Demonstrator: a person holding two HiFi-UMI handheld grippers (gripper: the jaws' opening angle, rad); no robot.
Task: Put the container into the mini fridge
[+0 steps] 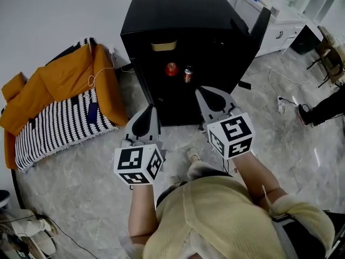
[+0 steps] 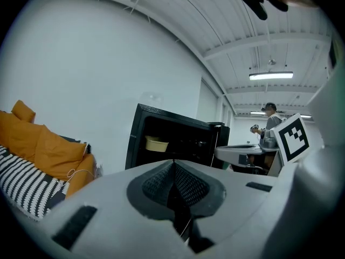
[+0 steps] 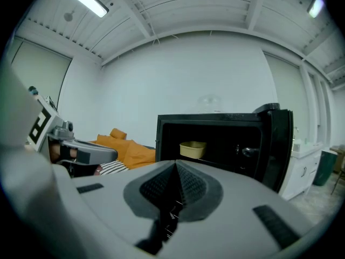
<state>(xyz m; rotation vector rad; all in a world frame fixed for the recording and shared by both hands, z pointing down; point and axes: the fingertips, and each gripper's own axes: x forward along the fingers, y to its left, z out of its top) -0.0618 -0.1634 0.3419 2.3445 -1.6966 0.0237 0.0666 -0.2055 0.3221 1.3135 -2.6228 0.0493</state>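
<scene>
The black mini fridge [image 1: 188,31] stands open in front of me, its door [image 1: 260,25] swung to the right. A pale yellow container [image 1: 163,46] sits on its upper shelf, also seen as the container [image 2: 156,143] and the container [image 3: 192,149] in the gripper views. A red item [image 1: 171,69] and a can [image 1: 188,74] rest lower inside. My left gripper [image 1: 146,110] is shut and empty, held before the fridge. My right gripper [image 1: 207,92] is also shut with nothing between its jaws, close to the fridge opening.
An orange and striped cushion pile [image 1: 59,104] lies left of the fridge. A white counter with a sink [image 1: 275,15] stands at the back right. A cable and power strip [image 1: 281,104] lie on the marble floor. Another person [image 2: 270,124] stands far off.
</scene>
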